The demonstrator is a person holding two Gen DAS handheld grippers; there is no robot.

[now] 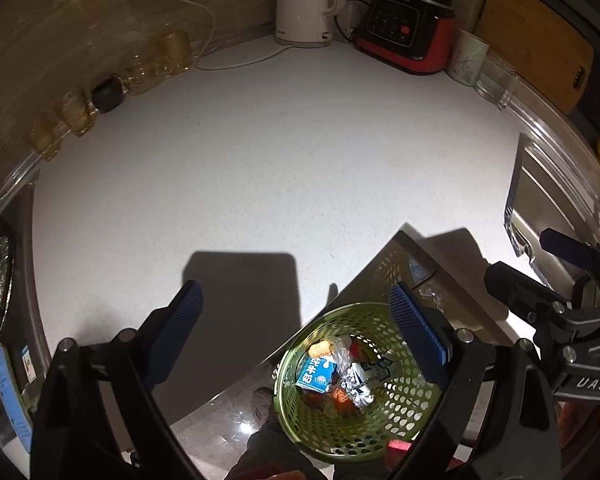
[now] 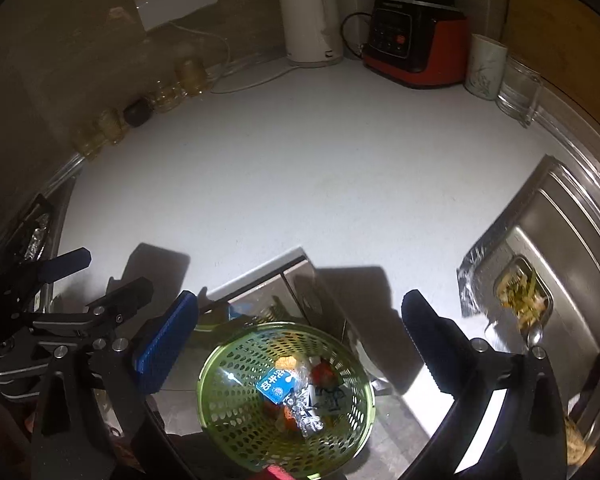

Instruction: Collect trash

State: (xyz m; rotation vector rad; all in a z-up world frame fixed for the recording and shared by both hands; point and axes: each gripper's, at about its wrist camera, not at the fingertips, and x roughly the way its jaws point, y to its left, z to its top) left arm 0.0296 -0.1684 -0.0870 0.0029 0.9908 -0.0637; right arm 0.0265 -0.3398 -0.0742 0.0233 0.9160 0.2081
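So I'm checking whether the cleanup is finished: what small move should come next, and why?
Probably a short sweep of both cameras over the counter edges for missed scraps. Both the left gripper and right gripper are open and hold nothing, the green basket already holds the wrappers, and no loose trash shows on the worktop.

I see a white countertop [image 1: 260,168], bare across its middle. Along its back edge stand a white kettle [image 1: 304,2], a red-and-black blender base [image 1: 408,36], a patterned cup [image 1: 466,58] and a clear glass [image 1: 496,84]; amber glass jars [image 1: 76,110] line the left wall.
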